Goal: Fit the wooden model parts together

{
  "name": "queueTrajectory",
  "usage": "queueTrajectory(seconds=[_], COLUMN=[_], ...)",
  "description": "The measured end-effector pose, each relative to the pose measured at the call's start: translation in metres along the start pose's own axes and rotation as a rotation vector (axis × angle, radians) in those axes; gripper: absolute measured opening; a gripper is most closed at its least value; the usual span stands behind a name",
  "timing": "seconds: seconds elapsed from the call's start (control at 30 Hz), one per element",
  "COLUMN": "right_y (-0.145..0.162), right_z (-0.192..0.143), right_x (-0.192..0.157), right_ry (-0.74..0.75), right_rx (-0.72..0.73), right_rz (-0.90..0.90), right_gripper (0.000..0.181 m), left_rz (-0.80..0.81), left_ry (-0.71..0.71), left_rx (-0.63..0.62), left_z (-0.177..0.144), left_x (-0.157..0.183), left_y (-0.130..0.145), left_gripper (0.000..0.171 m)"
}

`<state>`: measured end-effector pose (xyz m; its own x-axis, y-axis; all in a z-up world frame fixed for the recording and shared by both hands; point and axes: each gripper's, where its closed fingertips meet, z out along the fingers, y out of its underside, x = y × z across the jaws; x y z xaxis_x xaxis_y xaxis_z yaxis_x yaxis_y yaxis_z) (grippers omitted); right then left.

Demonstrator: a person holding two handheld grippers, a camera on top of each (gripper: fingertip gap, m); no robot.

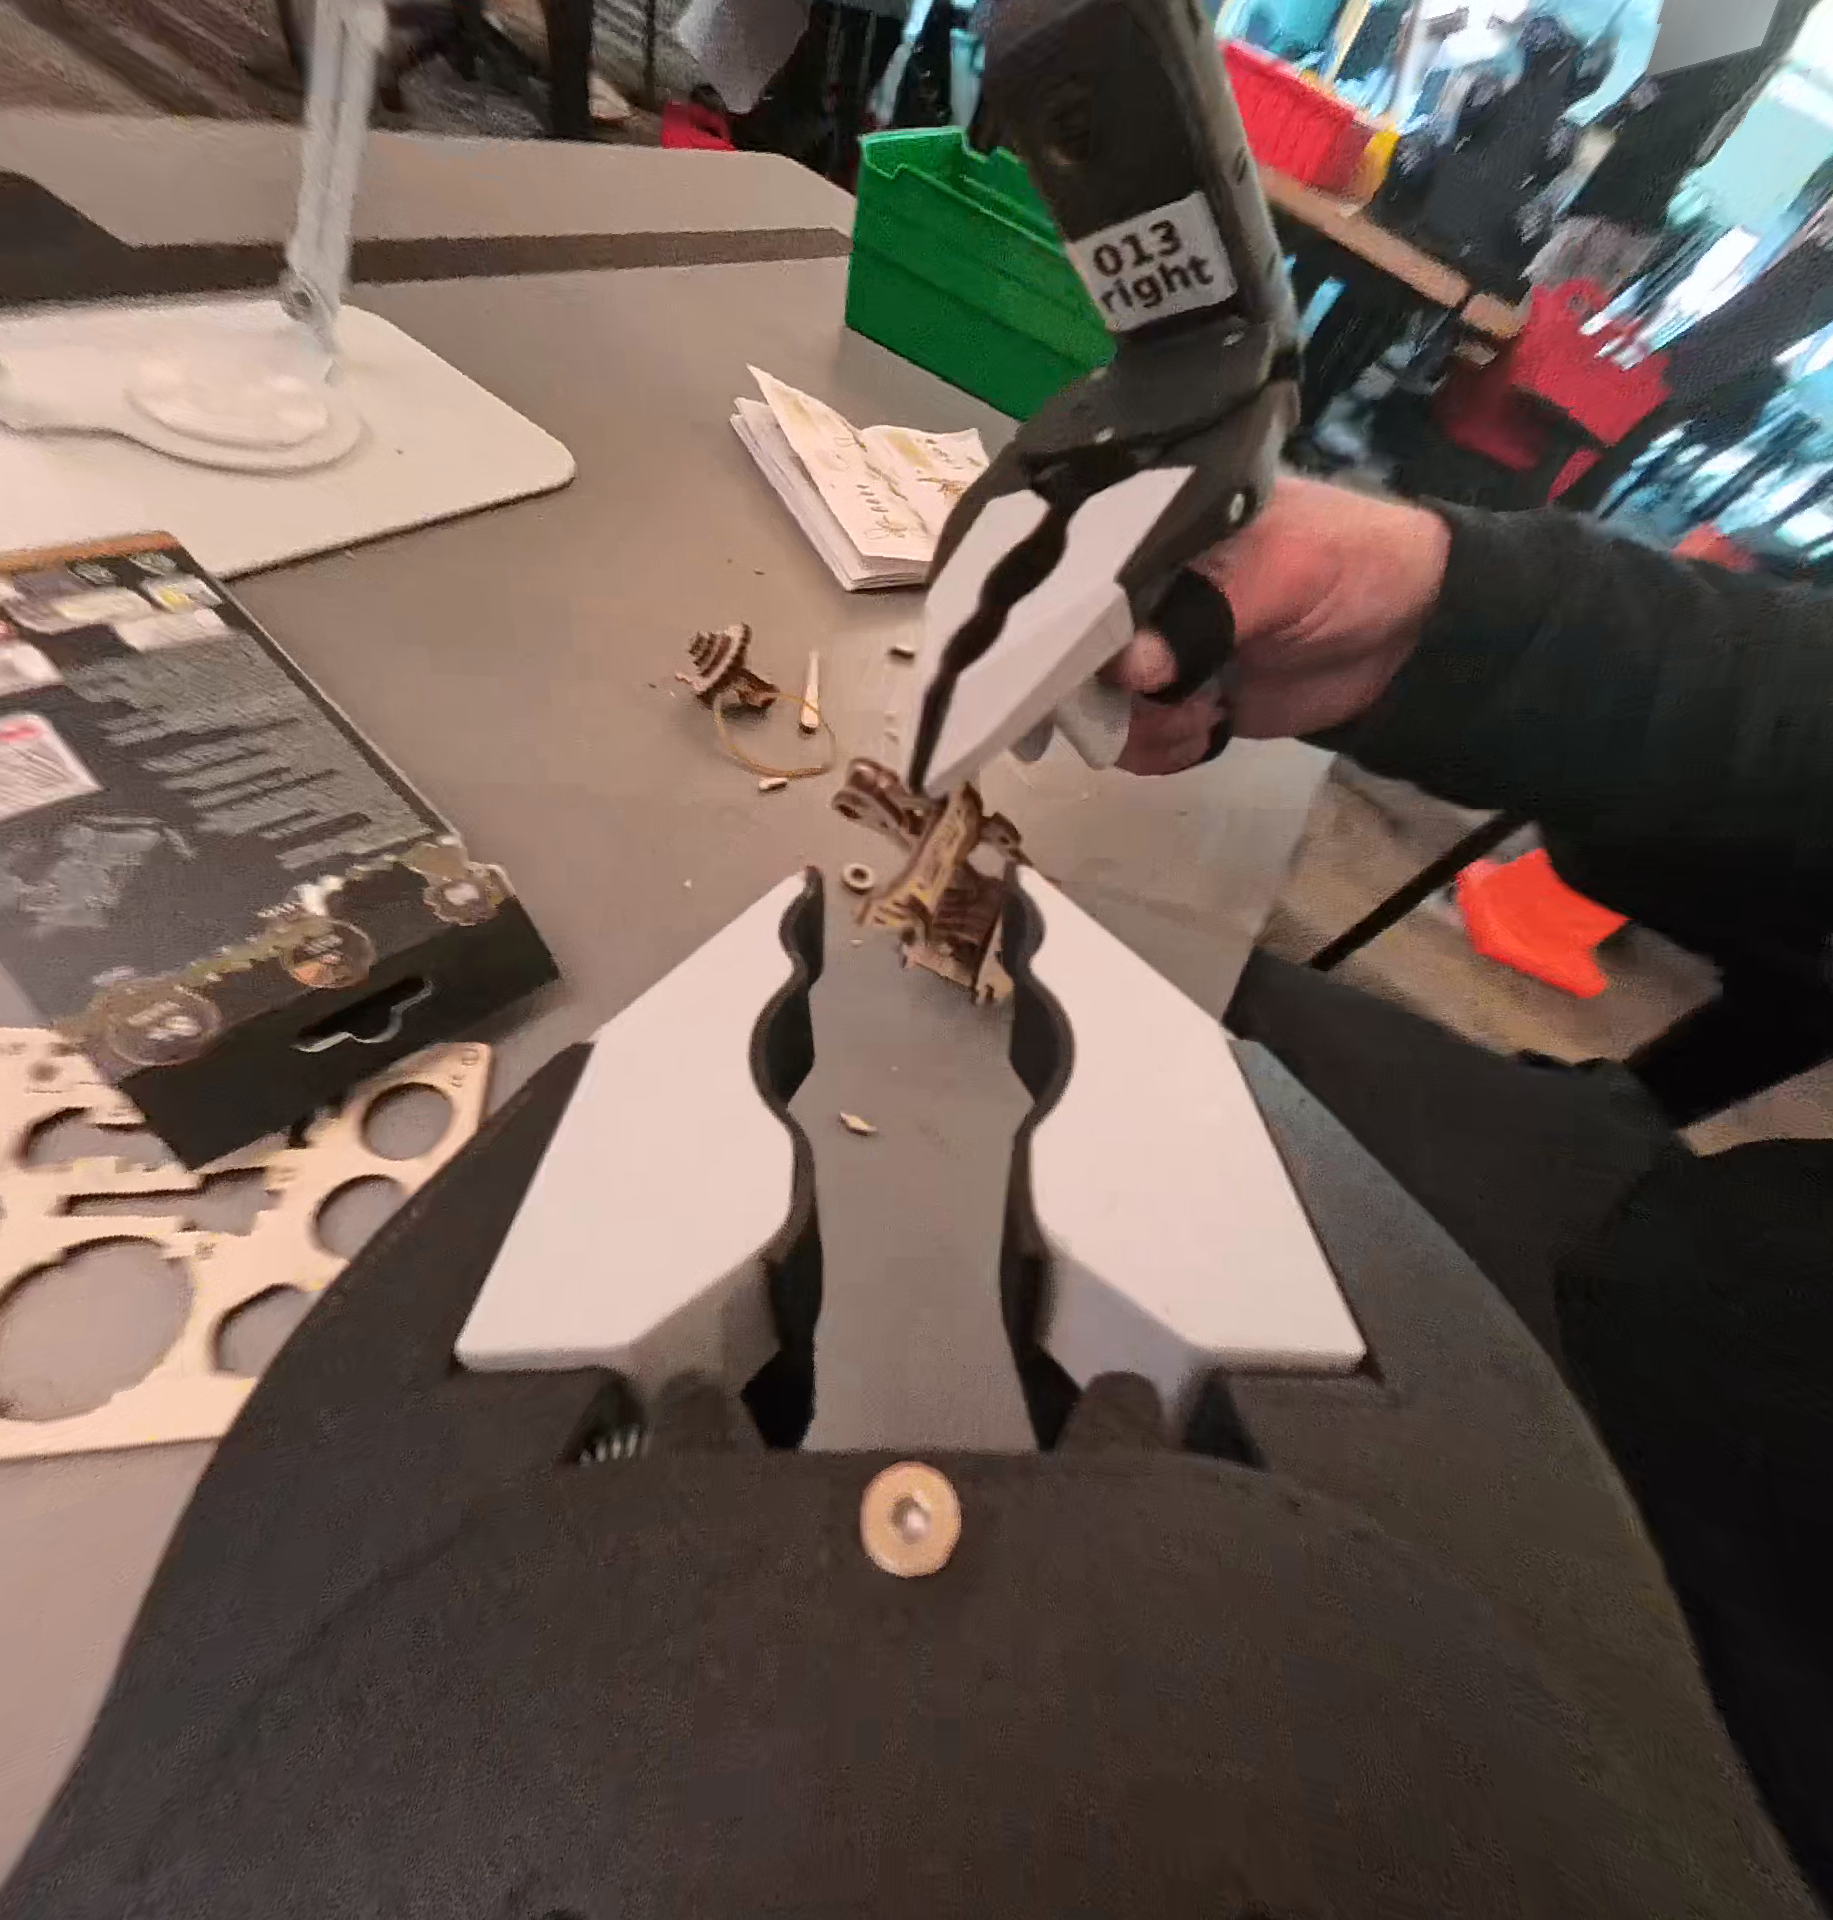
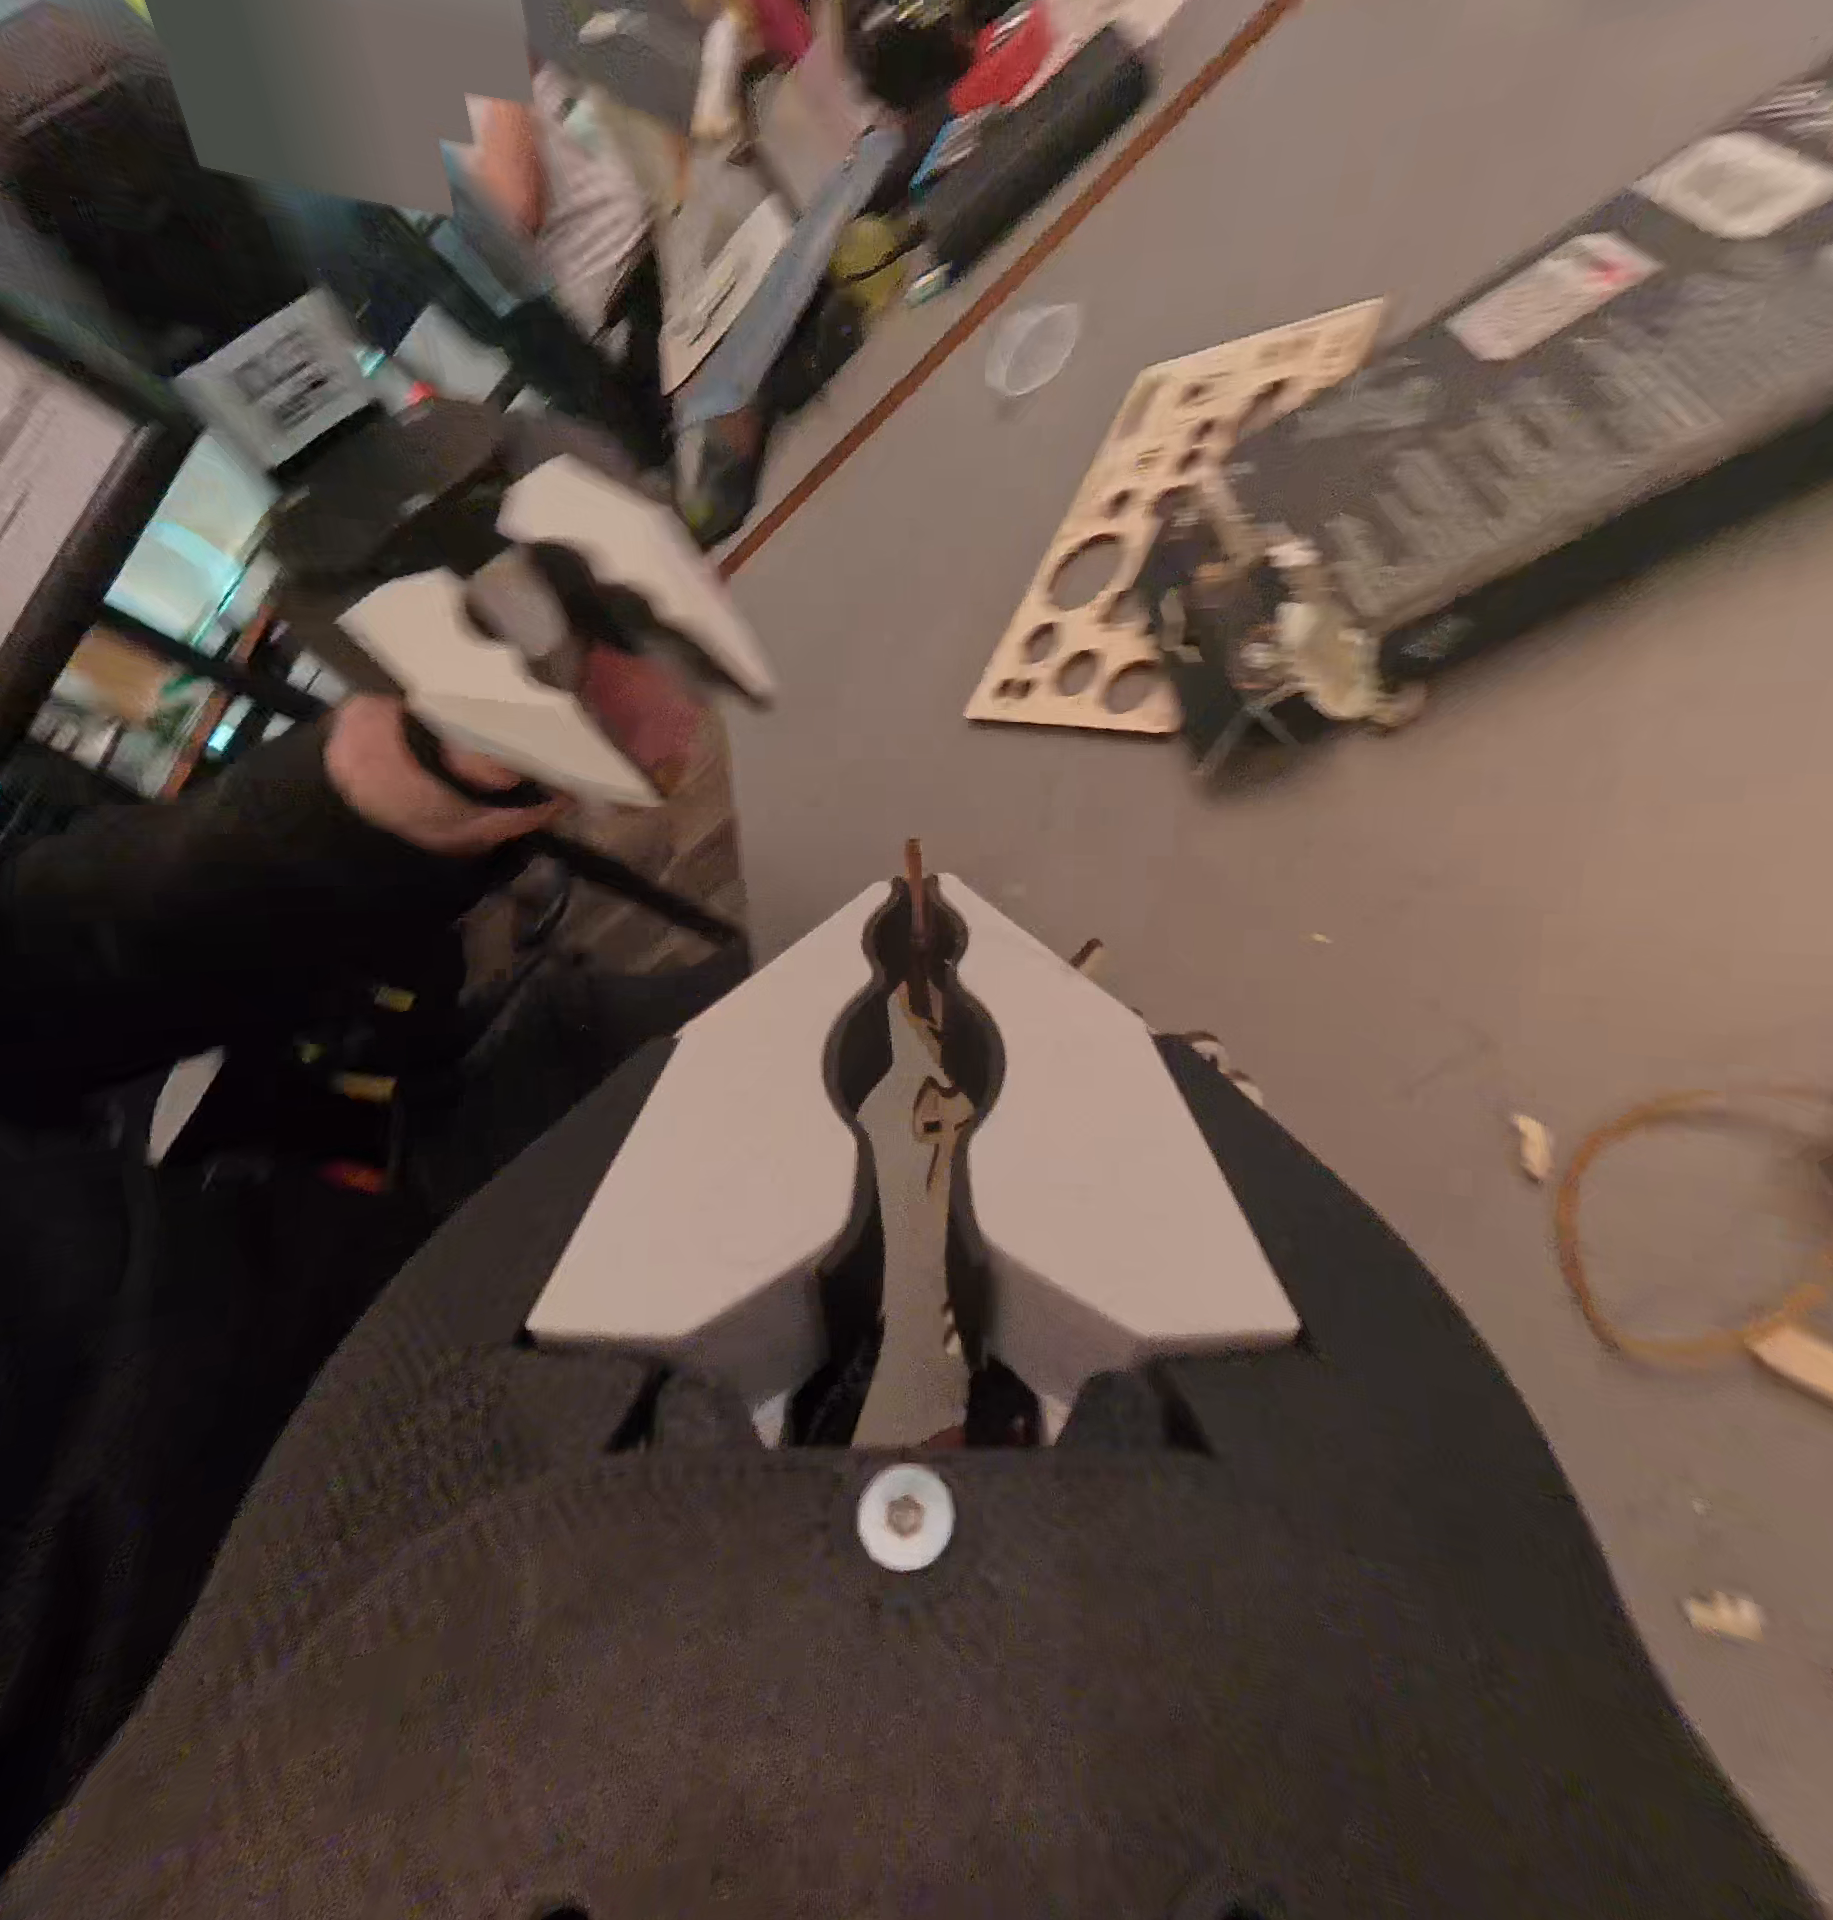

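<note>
Holding the brown laser-cut wooden model assembly (image 1: 938,894) in our right gripper (image 1: 927,784), jaws pinched down on its upper edge; in the right wrist view the right gripper (image 2: 917,904) is nearly closed on a thin flat wooden piece (image 2: 917,1101) that runs back between the fingers. The assembly hangs tilted just above the grey counter (image 1: 621,540), near its right edge.

Our left gripper (image 1: 912,883) has its jaws open wide with nothing clamped. Its right fingertip (image 1: 1026,894) sits right against the assembly; we cannot tell whether they touch. In the right wrist view the left gripper (image 2: 714,743) shows blurred off to the left, apart from the counter edge, jaws spread.

Also on the counter:
- small dark wooden gear sub-assembly (image 1: 725,670) with a thin brown rubber band loop (image 1: 777,743) beside it
- pale wooden stick (image 1: 810,691) next to those
- small wooden ring washer (image 1: 858,876) just left of the held assembly
- open paper instruction booklet (image 1: 860,478) further back
- green plastic bin (image 1: 953,270) behind the booklet
- black printed kit box (image 1: 205,790) at left, resting partly on a pale plywood sheet with punched-out holes (image 1: 112,1278)
- scattered wood chips (image 1: 858,1122) between our left fingers
</note>
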<state>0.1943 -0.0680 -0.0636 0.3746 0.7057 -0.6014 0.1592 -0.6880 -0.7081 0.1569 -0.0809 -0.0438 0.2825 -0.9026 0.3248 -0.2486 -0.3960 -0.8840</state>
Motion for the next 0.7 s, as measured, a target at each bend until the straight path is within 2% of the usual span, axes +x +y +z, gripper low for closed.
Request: queueTrajectory(seconds=[0.1, 0.17, 0.27, 0.33, 0.43, 0.5, 0.53, 0.7], right_y=[0.001, -0.003, -0.006, -0.007, -0.013, -0.019, -0.022, 0.007], right_z=[0.012, 0.019, 0.029, 0.036, 0.048, 0.052, 0.049, 0.027], right_x=[-0.021, -0.029, -0.034, -0.035, -0.025, -0.006, 0.000, 0.011], right_ry=[-0.125, -0.191, -0.269, -0.329, -0.323, -0.236, -0.203, -0.014], right_rx=[-0.054, -0.066, -0.102, -0.125, -0.127, -0.120, -0.105, -0.207], right_rz=[-0.046, -0.057, -0.067, -0.056, -0.052, -0.047, -0.063, -0.247], right_gripper=[0.000, 0.000, 0.000, 0.000, 0.000, 0.026, 0.029, 0.026], left_rz=[-0.134, -0.187, -0.249, -0.266, -0.343, -0.407, -0.449, -0.589], left_ry=[0.172, 0.225, 0.345, 0.322, 0.282, 0.205, 0.192, 0.071], left_rx=[0.031, 0.016, -0.028, -0.026, 0.006, 0.045, 0.073, 0.100], left_z=[0.006, 0.009, 0.008, 0.007, 0.005, 0.002, 0.000, 0.000], left_x=[0.010, 0.010, 0.022, 0.015, -0.001, -0.017, -0.020, -0.032], left_y=[0.005, 0.012, 0.023, 0.028, 0.028, 0.030, 0.029, 0.040], left_gripper=[0.035, 0.037, 0.027, 0.003, 0.002, 0.001, 0.001, 0.001])
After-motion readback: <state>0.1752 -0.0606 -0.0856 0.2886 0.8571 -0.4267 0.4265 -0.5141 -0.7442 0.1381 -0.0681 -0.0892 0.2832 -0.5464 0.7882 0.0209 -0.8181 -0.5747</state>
